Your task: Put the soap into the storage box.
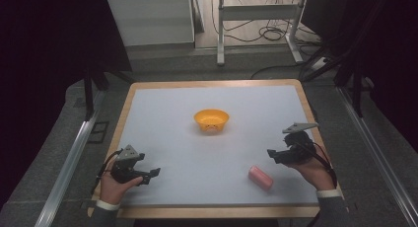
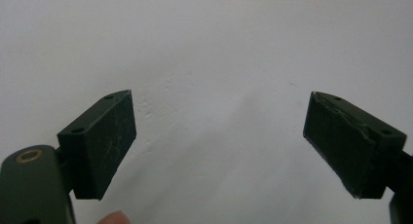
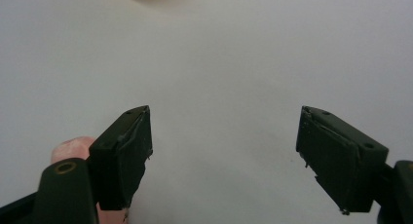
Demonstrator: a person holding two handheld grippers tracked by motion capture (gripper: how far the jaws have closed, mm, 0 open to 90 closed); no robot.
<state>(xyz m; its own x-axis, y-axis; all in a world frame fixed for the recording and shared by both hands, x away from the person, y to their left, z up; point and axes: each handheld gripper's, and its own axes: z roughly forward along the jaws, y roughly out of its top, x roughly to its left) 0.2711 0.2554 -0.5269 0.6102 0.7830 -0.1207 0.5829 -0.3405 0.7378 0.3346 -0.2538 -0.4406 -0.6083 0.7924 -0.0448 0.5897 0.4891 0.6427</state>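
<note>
One pink cylinder (image 1: 260,177) lies on its side at the lower right of the high view, on the white bench (image 1: 197,113) and just beside my right claw (image 1: 274,155) — not touching it. That claw is released, its jaws spread wide over bare surface in the right gripper view, nothing between them. My left claw (image 1: 152,174) sits at the lower left, well apart from the cylinder, equally released and empty. An orange bowl (image 1: 211,121) stands upright near the middle of the frame, beyond both claws; its rim just peeps in at the top of the right gripper view.

I judge the step in hand to be picking up the cylinder with my right claw. To do it well I would swing that claw down toward the bottom of the frame, set the jaws across the short width of the cylinder rather than its length, and close on its middle — a round thing will roll away from a glancing touch.
</note>
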